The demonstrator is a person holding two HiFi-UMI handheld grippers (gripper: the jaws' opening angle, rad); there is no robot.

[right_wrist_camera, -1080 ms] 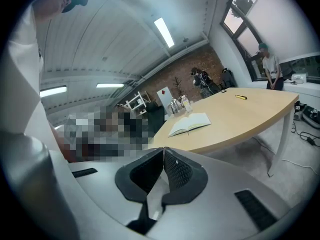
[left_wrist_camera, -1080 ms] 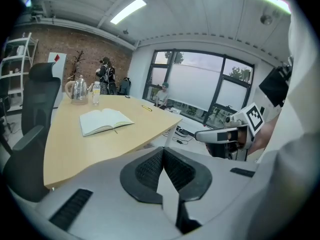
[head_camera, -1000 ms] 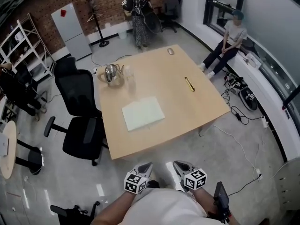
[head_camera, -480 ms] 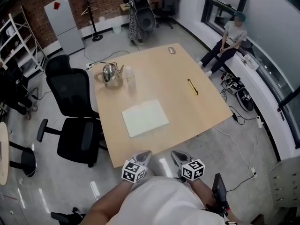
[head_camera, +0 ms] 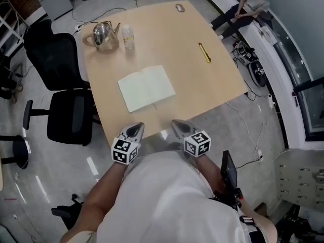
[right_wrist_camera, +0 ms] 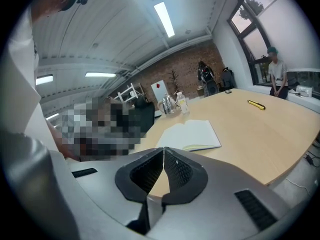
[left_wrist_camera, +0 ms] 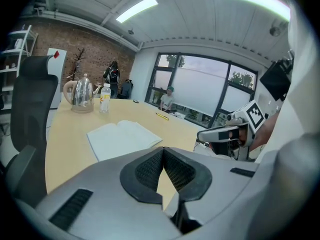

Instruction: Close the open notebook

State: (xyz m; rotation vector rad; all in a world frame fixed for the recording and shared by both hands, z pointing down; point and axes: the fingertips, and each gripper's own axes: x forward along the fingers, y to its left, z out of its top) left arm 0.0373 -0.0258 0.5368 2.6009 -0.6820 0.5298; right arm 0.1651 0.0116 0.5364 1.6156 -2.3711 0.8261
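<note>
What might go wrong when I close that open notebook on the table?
Both the left gripper and right gripper have jaws together; pushing with them shut may slide the notebook across the table instead of folding it. Its pages lie flat, so a pinch might catch single sheets and crease them.

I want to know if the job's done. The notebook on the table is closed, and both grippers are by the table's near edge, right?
No, the notebook is open, its pages lying flat on the table, as the head view shows. The left gripper and right gripper are indeed by the near edge.
</note>
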